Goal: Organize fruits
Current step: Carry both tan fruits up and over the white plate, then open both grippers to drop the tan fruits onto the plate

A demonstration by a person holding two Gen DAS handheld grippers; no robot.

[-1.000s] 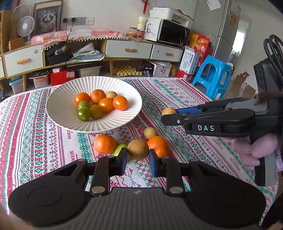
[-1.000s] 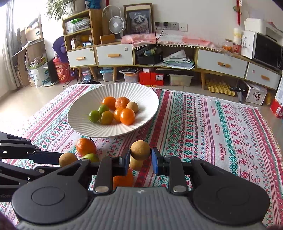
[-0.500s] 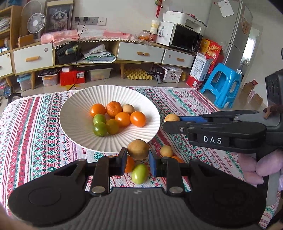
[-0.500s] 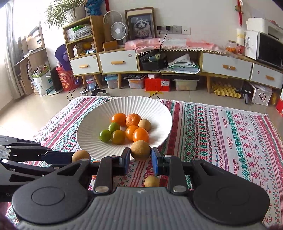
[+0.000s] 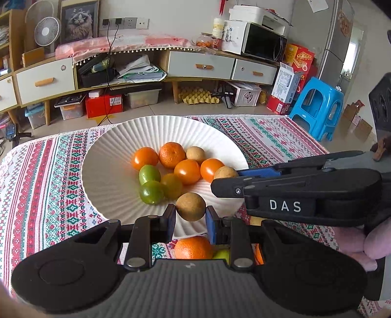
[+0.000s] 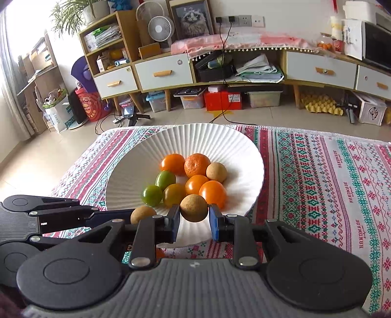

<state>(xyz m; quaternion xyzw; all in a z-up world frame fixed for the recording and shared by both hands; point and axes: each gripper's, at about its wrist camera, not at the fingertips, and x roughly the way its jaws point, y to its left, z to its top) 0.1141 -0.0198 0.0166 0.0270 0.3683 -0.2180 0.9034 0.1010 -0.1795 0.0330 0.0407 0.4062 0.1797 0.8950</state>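
**A:** Count the fruit for me.

**B:** In the white ribbed plate point(image 5: 107, 171) lie eight: three smooth orange ones point(image 5: 187, 171), one dimpled mandarin point(image 5: 171, 154), two green ones point(image 5: 151, 192), one yellowish one point(image 5: 171, 186) and one tan round fruit point(image 5: 195, 154) at the pile's two o'clock. Each tool carries one more tan fruit. On the cloth, seen between the left tool's arms, are another mandarin point(image 5: 193, 248) and slivers of a green and an orange fruit, mostly hidden.

**A:** And the tools?

**B:** The left gripper point(image 5: 190, 217) is clamped nearly closed on a tan fruit point(image 5: 191, 206), held over the plate's rim at six o'clock. The right gripper point(image 6: 194, 219) pinches its own tan fruit point(image 6: 194, 208) just as tightly, over the plate's near side at about five o'clock of the pile. In the left view it reaches in from three o'clock, "DAS" lettered on its side.

**A:** The surface?

**B:** A woven striped cloth point(image 6: 317, 183), red, green and white, with "HANDMADE" on it.

**A:** The room?

**B:** At twelve o'clock, a low sideboard point(image 6: 244, 66) with white drawers, a desk fan point(image 6: 158, 28), a framed cat picture point(image 6: 190, 18) and a microwave point(image 5: 264, 45). One blue stool point(image 5: 317, 107) at two o'clock, an egg tray point(image 5: 198, 97) on the tiled floor.
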